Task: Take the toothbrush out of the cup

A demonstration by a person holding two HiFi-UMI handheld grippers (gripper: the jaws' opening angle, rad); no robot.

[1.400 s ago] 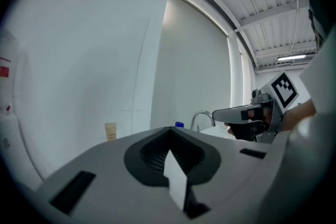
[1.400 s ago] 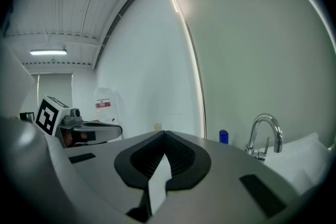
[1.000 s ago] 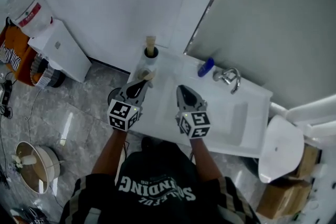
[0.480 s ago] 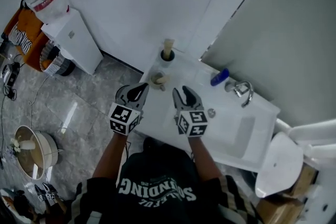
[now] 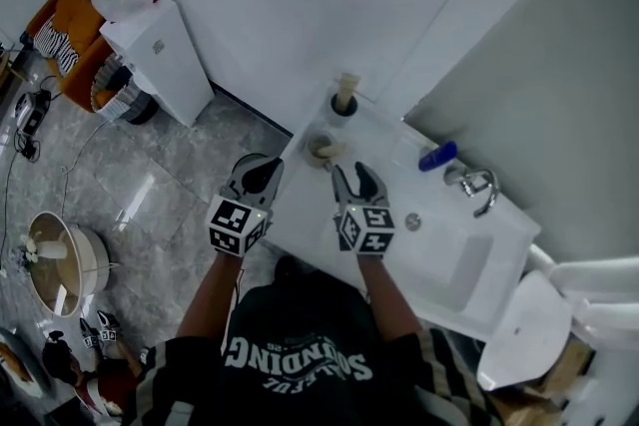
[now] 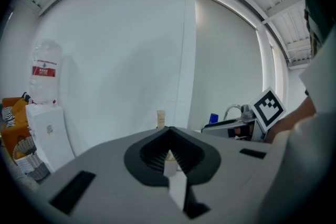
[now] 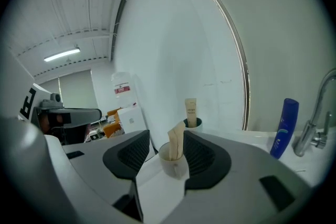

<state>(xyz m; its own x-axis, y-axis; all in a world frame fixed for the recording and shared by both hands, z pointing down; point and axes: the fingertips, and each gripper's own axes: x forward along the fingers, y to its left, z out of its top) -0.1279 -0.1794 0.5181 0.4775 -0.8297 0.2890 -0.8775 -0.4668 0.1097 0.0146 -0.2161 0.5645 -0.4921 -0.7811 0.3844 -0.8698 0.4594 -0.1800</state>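
Looking along the right tongs (image 7: 167, 140): pale cup (image 7: 173, 164) just ahead, framed between the jaws and untouched, wrapped toothbrush (image 7: 177, 139) standing upright inside and leaning on the rim. Farther ahead, near the wall, second cup (image 7: 193, 124) holding a cream tube (image 7: 190, 109). Right tongs opening, pads clear of the cup, tipped slightly down over the white table (image 5: 305, 214). Left tongs (image 5: 262, 173) pinched together with nothing gripped, level with the right pair and just left of it, near the table's left edge. Right of the right tongs, blue bottle (image 5: 437, 156) and faucet (image 5: 477, 185) beside the basin (image 5: 469, 264). Far left of the left tongs, water dispenser (image 5: 165, 65).
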